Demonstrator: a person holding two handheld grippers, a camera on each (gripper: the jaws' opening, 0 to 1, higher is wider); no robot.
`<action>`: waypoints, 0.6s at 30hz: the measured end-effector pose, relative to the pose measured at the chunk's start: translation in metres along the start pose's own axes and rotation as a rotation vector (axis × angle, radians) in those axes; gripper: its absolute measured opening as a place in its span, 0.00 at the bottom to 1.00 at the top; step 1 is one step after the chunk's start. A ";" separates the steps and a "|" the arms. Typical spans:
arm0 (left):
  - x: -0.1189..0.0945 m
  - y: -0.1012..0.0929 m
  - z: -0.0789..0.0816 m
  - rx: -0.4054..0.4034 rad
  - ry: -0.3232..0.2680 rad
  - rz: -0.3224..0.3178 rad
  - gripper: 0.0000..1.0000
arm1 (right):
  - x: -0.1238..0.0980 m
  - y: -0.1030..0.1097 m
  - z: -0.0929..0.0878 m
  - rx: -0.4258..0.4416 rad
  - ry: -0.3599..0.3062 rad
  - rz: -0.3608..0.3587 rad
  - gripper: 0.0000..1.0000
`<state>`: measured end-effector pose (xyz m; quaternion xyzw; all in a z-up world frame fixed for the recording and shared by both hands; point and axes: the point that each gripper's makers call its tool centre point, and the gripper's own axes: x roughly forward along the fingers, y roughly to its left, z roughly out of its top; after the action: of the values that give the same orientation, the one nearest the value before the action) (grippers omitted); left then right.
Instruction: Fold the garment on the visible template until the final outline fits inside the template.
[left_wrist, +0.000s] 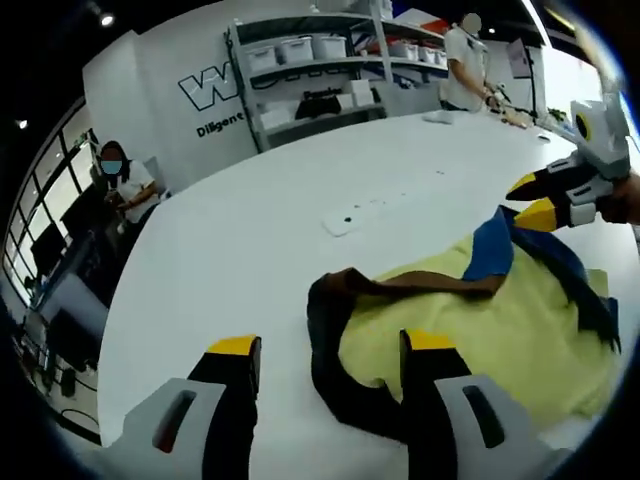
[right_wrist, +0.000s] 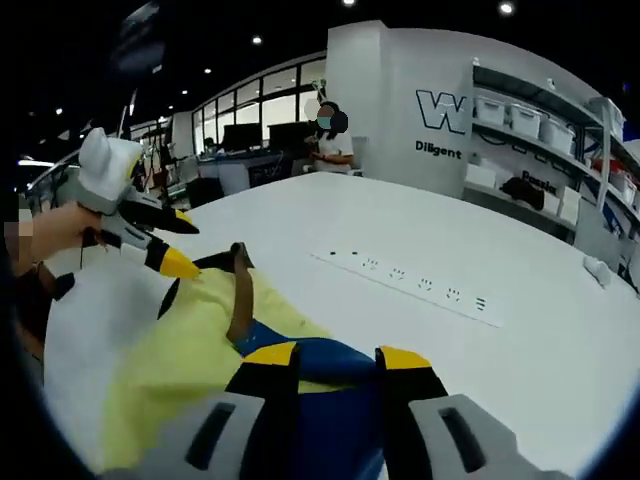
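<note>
A large white table (left_wrist: 250, 230) holds a yellow garment (left_wrist: 500, 340) with blue and dark trim, crumpled near its edge, beside a white power strip (right_wrist: 410, 280). The left gripper (left_wrist: 330, 365) hovers with jaws spread, its right jaw over the dark trim. The right gripper (right_wrist: 335, 358) also stands parted, above the blue collar.

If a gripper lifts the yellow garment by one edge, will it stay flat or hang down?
The yellow garment would probably hang limp: it already lies rumpled, with its dark trim curled over. It looks thin, so likely light. On the smooth white table it may slide when pushed.
</note>
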<state>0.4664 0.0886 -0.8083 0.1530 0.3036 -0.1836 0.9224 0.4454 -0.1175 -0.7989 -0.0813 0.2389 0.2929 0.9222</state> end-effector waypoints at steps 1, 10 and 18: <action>-0.004 -0.001 -0.003 -0.007 0.003 0.003 0.67 | 0.000 0.009 0.003 -0.032 -0.009 0.032 0.31; -0.025 -0.020 -0.026 -0.059 0.003 -0.022 0.74 | 0.013 0.040 -0.010 -0.163 0.052 0.121 0.32; -0.030 -0.023 -0.046 -0.094 0.033 -0.036 0.70 | 0.021 0.036 -0.024 -0.250 0.111 0.118 0.26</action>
<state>0.4110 0.0933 -0.8290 0.1073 0.3297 -0.1830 0.9199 0.4303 -0.0840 -0.8305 -0.1973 0.2555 0.3689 0.8716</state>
